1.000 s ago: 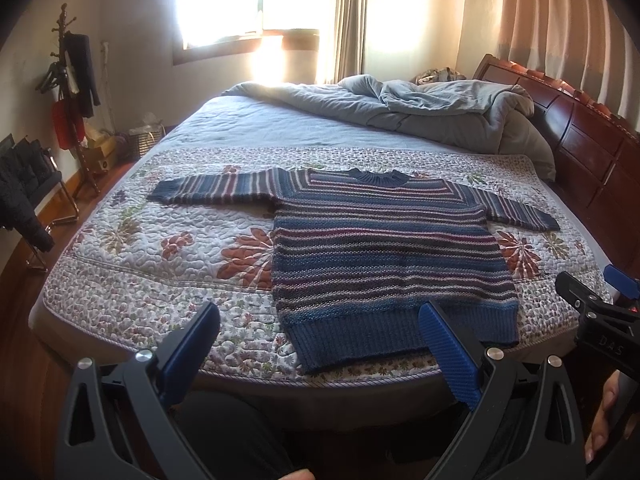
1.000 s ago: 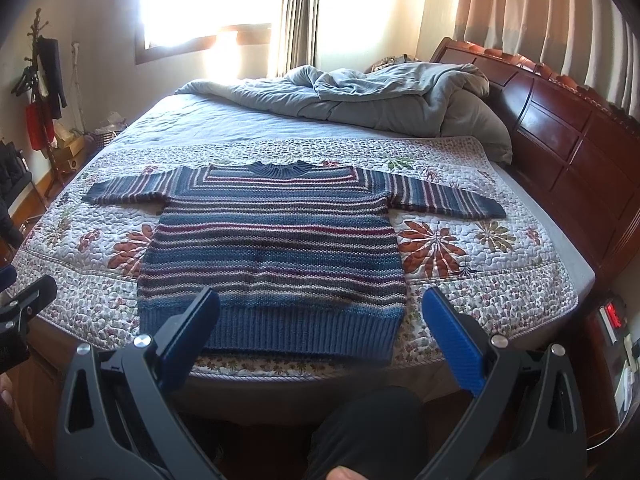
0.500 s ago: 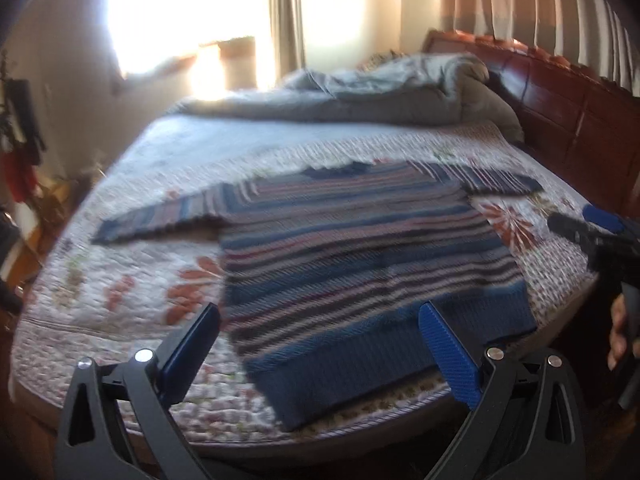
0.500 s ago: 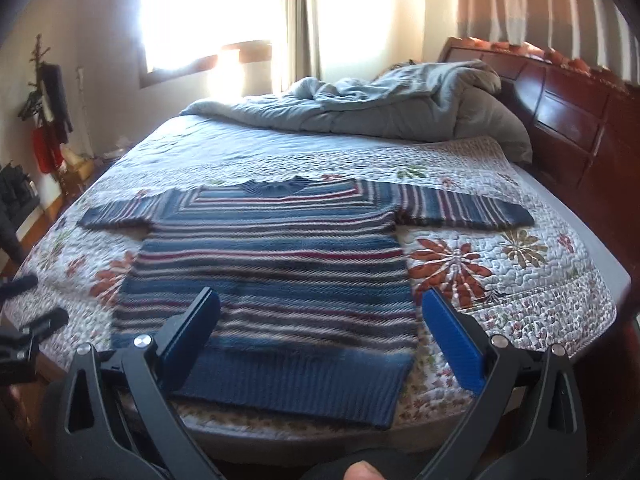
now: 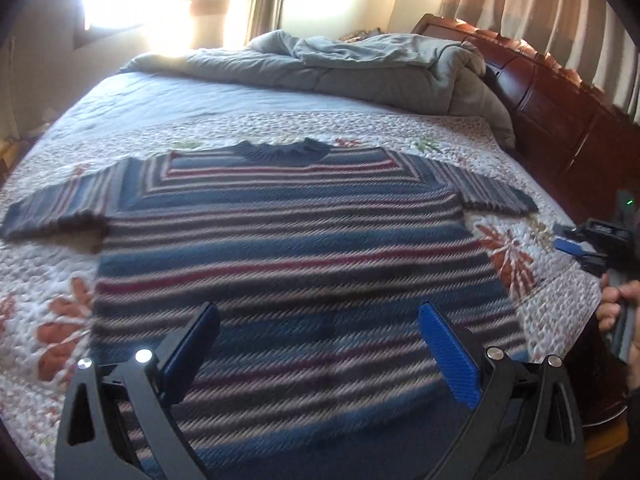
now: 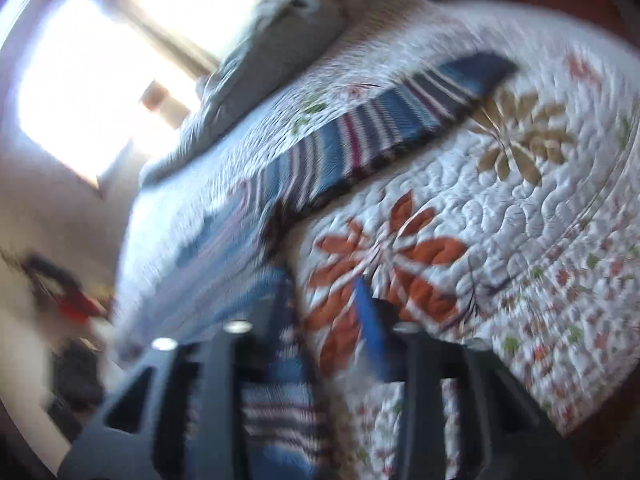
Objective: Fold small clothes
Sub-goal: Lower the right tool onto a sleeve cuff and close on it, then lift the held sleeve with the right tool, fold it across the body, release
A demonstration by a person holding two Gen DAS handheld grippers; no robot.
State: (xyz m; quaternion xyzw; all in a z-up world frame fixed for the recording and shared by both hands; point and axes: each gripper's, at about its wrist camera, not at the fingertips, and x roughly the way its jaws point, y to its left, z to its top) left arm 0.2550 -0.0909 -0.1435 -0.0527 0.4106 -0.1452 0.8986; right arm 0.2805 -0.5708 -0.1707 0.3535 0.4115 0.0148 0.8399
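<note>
Striped knit sweater [image 5: 296,264] — blue, grey, maroon and pale bands — lies spread flat on the floral quilt [image 5: 52,280] of the bed [image 5: 168,100], neckline at the far side, hem at the near edge, both sleeves out to left and right. Far end of the bed carries a bunched grey duvet [image 5: 360,68]; a dark wooden headboard [image 5: 552,104] runs along the right, curtains behind it, and a bright window sits at far left.

Left gripper [image 5: 316,344] hovers over the near part of the sweater body, angled downward; jaws stand wide, blue pads well apart, with sweater fabric seen below and between them but nothing pressed.

Right gripper [image 5: 576,246] shows in the left wrist view at the right edge of the bed, above the quilt just right of the sweater's side, well near of the right sleeve's cuff; a hand [image 5: 614,304] grips its handle. Its jaws are closing — gap now narrow.

Right wrist view is heavily blurred and rolled. There the right gripper [image 6: 324,300] points at the sweater's side edge: striped fabric runs along one blue finger, orange flower print of the quilt lies beside the other. Whether the pads already press the knit, I cannot tell. The right sleeve [image 6: 384,120] stretches away on the quilt beyond.
</note>
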